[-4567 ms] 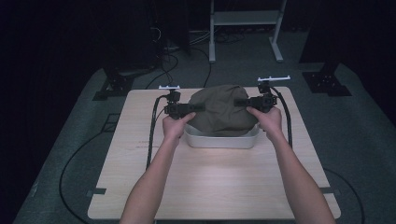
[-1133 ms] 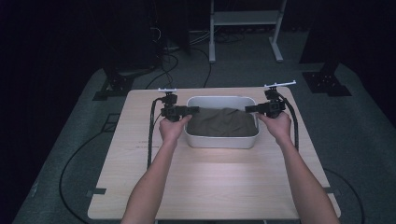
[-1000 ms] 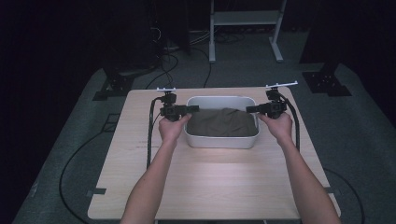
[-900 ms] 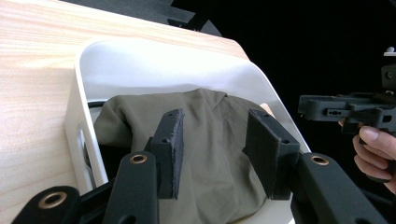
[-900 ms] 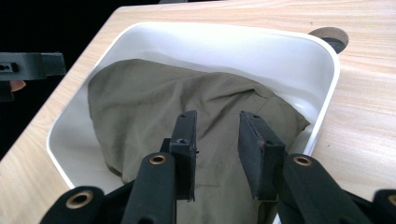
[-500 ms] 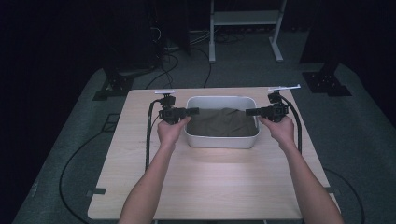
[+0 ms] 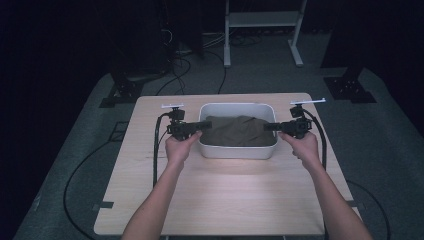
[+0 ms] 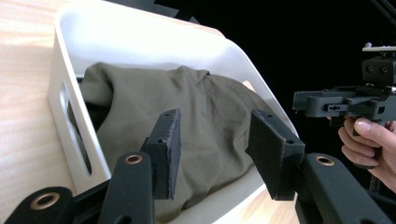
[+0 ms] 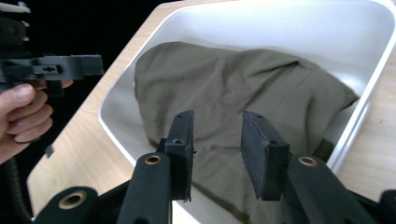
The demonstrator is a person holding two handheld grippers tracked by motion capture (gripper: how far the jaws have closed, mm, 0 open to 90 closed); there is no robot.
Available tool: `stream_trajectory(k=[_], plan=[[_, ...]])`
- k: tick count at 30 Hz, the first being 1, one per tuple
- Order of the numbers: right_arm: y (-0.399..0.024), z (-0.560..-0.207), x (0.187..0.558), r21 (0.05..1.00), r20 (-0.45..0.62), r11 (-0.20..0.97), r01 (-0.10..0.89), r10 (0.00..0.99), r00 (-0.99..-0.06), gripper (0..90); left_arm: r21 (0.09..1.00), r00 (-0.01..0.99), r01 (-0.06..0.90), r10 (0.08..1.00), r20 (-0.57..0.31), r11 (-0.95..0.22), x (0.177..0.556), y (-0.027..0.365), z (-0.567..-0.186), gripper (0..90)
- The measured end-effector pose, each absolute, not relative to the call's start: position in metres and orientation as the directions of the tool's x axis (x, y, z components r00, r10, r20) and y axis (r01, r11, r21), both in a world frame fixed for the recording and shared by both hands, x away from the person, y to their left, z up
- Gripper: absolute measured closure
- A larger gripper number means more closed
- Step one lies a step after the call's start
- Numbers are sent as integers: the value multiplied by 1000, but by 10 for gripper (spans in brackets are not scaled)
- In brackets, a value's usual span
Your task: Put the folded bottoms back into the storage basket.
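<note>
Hovering at the left end of the white tub, the left gripper points inward at it with its jaws partly apart; they have just been opening, and nothing sits between them. In the left gripper view the two pads frame the olive-green cloth from outside the tub's slotted end wall, the cloth lying beyond them and not pinched. That cloth lies crumpled inside the tub, filling most of its floor and staying below the rim. At the tub's right end the right gripper mirrors the first, level and aimed inward, its jaws likewise partly parted after just opening, with nothing caught in them. From the right gripper view the pads appear to hang over the near rim without touching the fabric, though the angle makes that hard to be sure of.

Against the earliest picture, the cloth was then a raised mound above the tub with both grippers pressed into its sides; now it has sunk flat into the tub and both grippers stand clear of it, further out from the tub's ends. The tub rests on the wooden table as before.
</note>
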State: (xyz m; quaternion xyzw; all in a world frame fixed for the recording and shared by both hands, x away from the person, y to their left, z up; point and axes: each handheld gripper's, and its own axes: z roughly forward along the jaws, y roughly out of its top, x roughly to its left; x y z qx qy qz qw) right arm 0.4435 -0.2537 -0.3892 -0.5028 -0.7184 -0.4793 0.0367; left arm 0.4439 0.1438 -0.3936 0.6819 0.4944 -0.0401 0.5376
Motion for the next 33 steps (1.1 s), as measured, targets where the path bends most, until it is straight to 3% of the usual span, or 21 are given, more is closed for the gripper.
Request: stream_trajectory(k=[12,33], plan=[[-262,-395,426,646,550,34,762,671,-496,508,704,520,708,631,-576,60,430,153,-394,481],[-269,-399,404,646,568,47,762,638,-521,427,718,559,695,603,-570,34,405,158,-394,373]])
